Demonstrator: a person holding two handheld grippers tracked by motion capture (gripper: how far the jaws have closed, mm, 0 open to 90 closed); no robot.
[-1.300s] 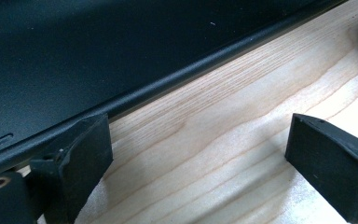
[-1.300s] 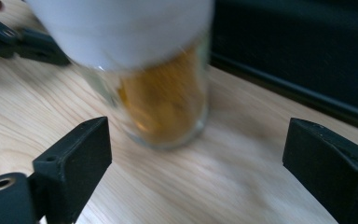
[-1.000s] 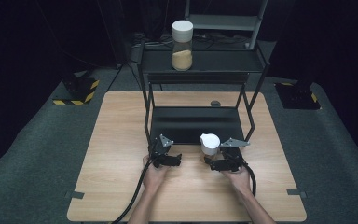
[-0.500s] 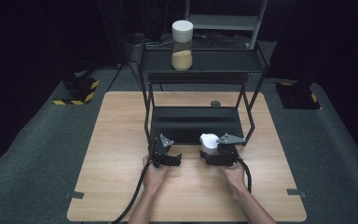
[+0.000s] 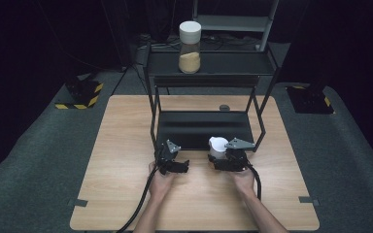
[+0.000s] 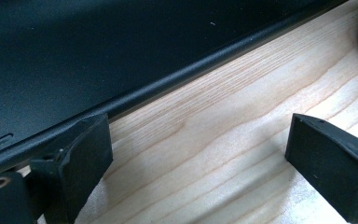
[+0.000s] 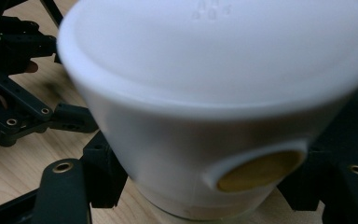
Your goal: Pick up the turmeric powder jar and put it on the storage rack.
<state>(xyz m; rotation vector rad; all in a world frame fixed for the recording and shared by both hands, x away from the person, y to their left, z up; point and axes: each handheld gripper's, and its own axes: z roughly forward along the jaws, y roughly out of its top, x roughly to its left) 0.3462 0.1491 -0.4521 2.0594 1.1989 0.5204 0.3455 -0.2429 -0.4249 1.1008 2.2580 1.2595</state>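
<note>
right gripper [image 5: 222, 158]: jaws have just been closing and now clench the white-capped jar [image 5: 218, 146]; in the right gripper view the black pads sit against both sides of it, below the cap [image 7: 214, 60].
left gripper [image 5: 174, 165]: jaws released, nothing between them, resting low on the table [image 5: 126, 145].
jar location: front of the table, just ahead of the black rack's [image 5: 209, 77] lower shelf [image 5: 201, 127], right of centre.
jar axis: upright, long axis vertical; grip is across the body from the side.
key relation: jar is inside the right jaws, well apart from the left; right hand is the one to move it, likely straight up.
high view: shows a second jar [image 5: 190, 46] on the rack's top shelf.
right gripper view: shows a yellowish round mark [image 7: 260, 171] on the jar wall.
left gripper view: shows wood grain and the shelf edge [image 6: 177, 81].
</note>
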